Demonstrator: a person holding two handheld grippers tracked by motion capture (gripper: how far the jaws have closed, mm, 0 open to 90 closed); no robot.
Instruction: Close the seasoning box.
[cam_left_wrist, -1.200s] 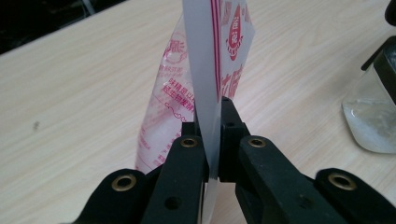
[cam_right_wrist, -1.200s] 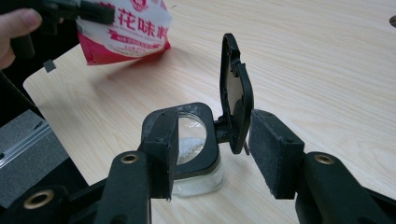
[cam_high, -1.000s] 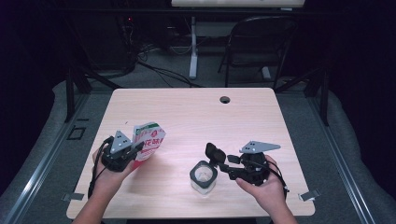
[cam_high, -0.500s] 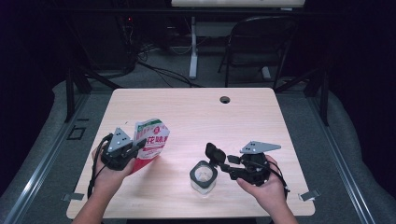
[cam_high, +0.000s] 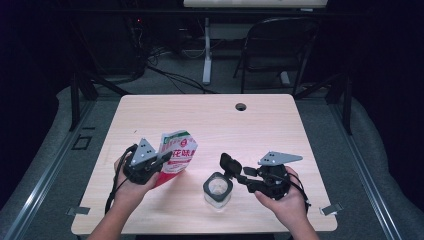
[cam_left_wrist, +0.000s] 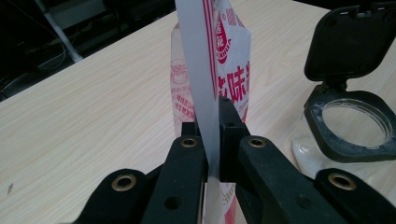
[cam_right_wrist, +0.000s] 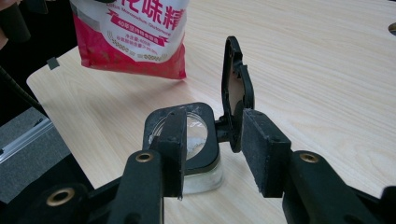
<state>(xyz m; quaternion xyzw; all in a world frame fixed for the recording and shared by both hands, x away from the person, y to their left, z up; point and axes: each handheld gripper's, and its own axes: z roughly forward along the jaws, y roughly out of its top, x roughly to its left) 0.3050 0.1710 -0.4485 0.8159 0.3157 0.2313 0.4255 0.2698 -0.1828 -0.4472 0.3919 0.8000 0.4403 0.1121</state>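
Pouring from bag (cam_high: 176, 157) into jar (cam_high: 217, 189).
I'm pinching the bag with my left gripper (cam_left_wrist: 212, 140), at the jar's 10 o'clock; my right gripper (cam_right_wrist: 212, 140), spread, is straddling the lid hinge. Overtilting risks spilling.

Bag (cam_right_wrist: 130, 32), red and white: large red Chinese characters 花味精 on front, clearest in right gripper view. Red band beneath carries small white print, too small to read. Left gripper view: 味 on bag's face (cam_left_wrist: 233, 79), round red logo above, fine red print illegible.
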